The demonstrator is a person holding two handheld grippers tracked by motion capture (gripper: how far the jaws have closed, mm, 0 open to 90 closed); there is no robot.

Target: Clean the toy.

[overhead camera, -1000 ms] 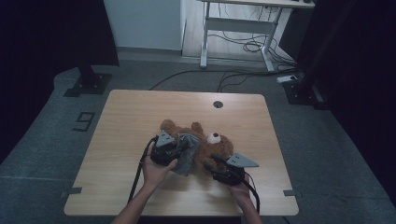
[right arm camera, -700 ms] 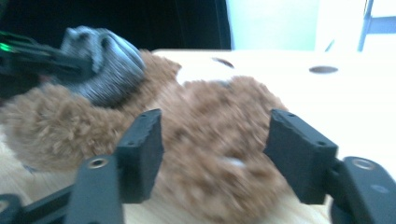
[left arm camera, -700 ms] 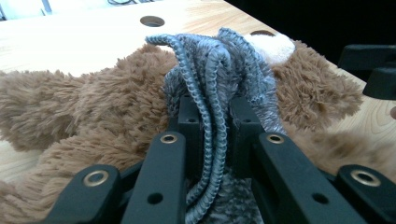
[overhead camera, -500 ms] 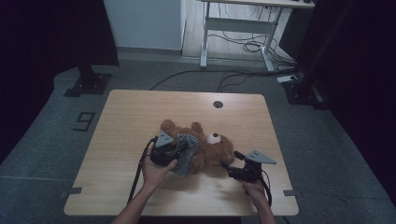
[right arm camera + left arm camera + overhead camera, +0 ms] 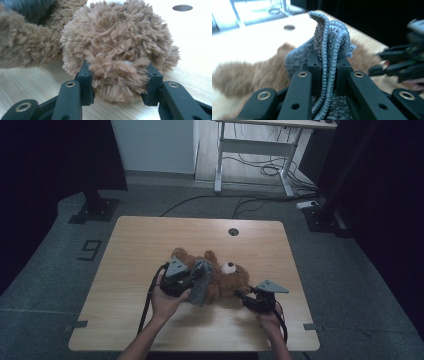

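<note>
A brown teddy bear lies on its back on the wooden table, head toward the right. My left gripper is shut on a fold of grey knitted cloth over the bear's middle; in the left gripper view the knit stands up between my left gripper's pads, with the bear's fur behind. My right gripper is at the bear's head. Its jaws have just been closing, and in the right gripper view my right gripper's pads press a tuft of the bear's head from both sides.
A round cable hole sits near the table's far edge. Behind the table stand a white desk frame, loose floor cables and a black stand base. A "9" mark is on the floor at left.
My right gripper has shifted rightward from the bear's body to its head and closed on the fur. My left gripper has lifted the grey knit slightly.
</note>
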